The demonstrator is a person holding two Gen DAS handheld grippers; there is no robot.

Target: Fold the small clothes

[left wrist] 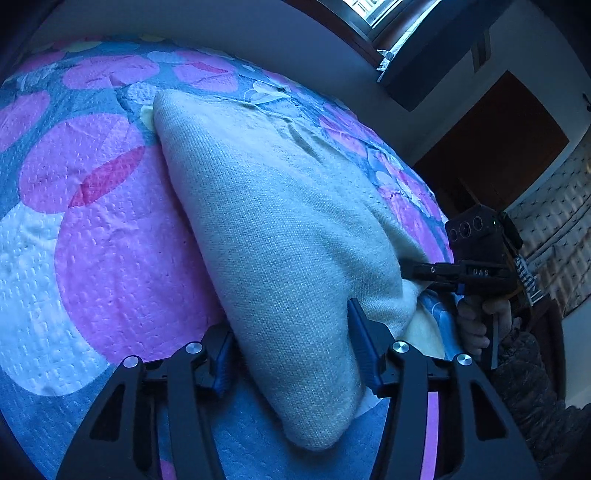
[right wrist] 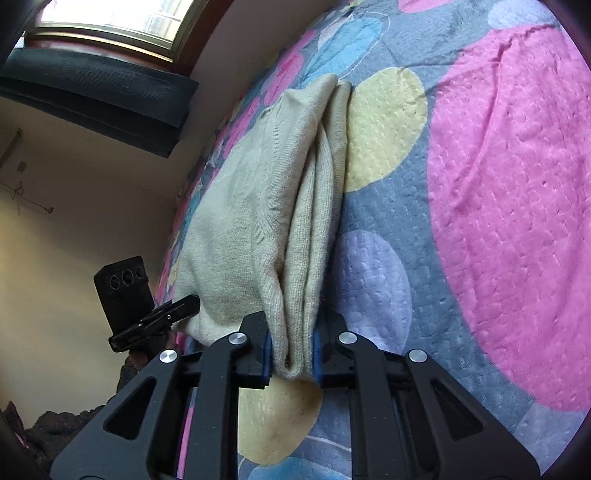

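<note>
The cream knit garment lay folded lengthwise on the bed, stretched across a quilted cover of pink, blue, yellow and white circles. Over at the near end, the right tongs were clamped on the bunched folds of the knit, blue pads pressing from both sides, several layers squeezed tight between them. No daylight between pads and cloth there!

The left tongs straddled a wide bulge of the same garment, jaws well apart, with the fabric filling the gap between them. The right-hand blue finger sat against the edge of the knit; the other finger was half hidden behind the cloth, so whether it pressed or merely touched could not be told.

From the left wrist view, the right tongs showed at the far side of the garment, black fingers closed on its edge, a person's hand wrapped around the handle below. From the right wrist view, the left tongs reached in at the garment's lower left corner.

The knit ran away from both tools toward the wall, its far end narrowing on the cover. A window glowed above a dark ledge, and a brown door stood beyond the bed's edge.
</note>
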